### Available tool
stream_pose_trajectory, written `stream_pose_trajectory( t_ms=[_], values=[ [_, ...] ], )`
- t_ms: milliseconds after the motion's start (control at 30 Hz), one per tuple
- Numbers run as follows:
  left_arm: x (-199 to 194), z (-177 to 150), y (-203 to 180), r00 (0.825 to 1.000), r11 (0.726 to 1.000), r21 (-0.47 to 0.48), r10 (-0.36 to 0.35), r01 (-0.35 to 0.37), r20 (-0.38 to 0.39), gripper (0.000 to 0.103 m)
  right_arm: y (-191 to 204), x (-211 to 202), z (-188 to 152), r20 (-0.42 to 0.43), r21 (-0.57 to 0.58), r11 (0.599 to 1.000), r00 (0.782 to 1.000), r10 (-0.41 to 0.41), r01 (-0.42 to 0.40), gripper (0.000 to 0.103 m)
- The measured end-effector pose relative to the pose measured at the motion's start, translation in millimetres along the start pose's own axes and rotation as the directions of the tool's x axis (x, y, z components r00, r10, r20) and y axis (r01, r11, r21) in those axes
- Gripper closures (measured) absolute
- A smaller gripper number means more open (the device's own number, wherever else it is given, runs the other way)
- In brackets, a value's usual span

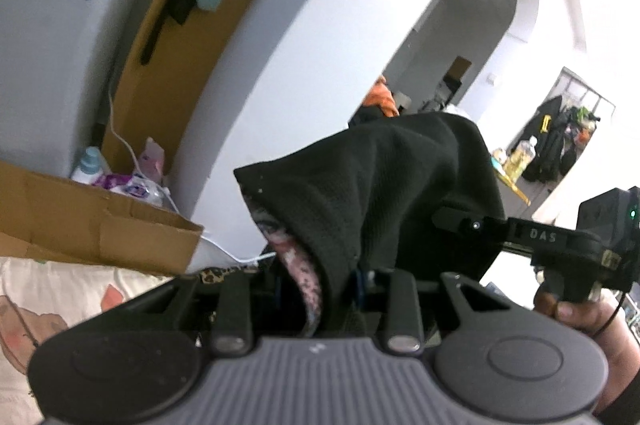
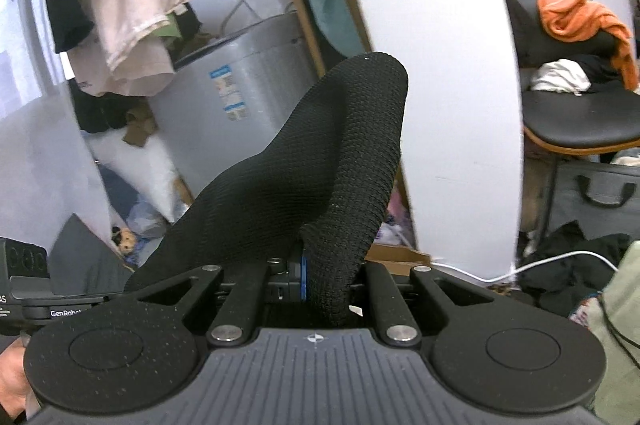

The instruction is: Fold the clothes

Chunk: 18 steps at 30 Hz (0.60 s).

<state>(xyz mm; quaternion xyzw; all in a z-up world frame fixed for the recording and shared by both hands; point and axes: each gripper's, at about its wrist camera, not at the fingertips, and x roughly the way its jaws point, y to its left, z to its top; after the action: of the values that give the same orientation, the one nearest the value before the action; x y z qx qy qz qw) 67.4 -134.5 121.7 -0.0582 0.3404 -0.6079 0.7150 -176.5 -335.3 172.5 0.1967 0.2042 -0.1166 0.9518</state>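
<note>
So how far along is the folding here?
Early. Nothing folded shows in either view. In hand: both grippers, left gripper and right gripper, are shut on the black garment, which is lifted clear of any surface. Left to do: lay it flat and fold it; more clothes wait on the chair.

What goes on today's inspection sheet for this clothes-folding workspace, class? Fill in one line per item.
Surface: pale patterned sheet, low in the left view.
Job's things: black knit garment, held up by both claws, with a pink speckled lining.
Clutter: cardboard box of bottles and packets; orange cloth on a chair.
Grippers: left claw and right claw each shut on the garment.
Cables: white cable trailing by the wall.
Surroundings: grey appliance; hanging clothes; white pillar.
</note>
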Motion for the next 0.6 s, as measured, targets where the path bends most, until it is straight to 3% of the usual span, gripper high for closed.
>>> stream_pose_trajectory(
  t_ms=[600],
  values=[
    [83.6, -50.7, 13.0, 0.994, 0.997, 0.024, -0.073, 0.076, -0.076, 0.070, -72.1, 14.2, -41.8, -0.046, 0.016, 0.989, 0.989, -0.143, 0.144, 0.095]
  ],
)
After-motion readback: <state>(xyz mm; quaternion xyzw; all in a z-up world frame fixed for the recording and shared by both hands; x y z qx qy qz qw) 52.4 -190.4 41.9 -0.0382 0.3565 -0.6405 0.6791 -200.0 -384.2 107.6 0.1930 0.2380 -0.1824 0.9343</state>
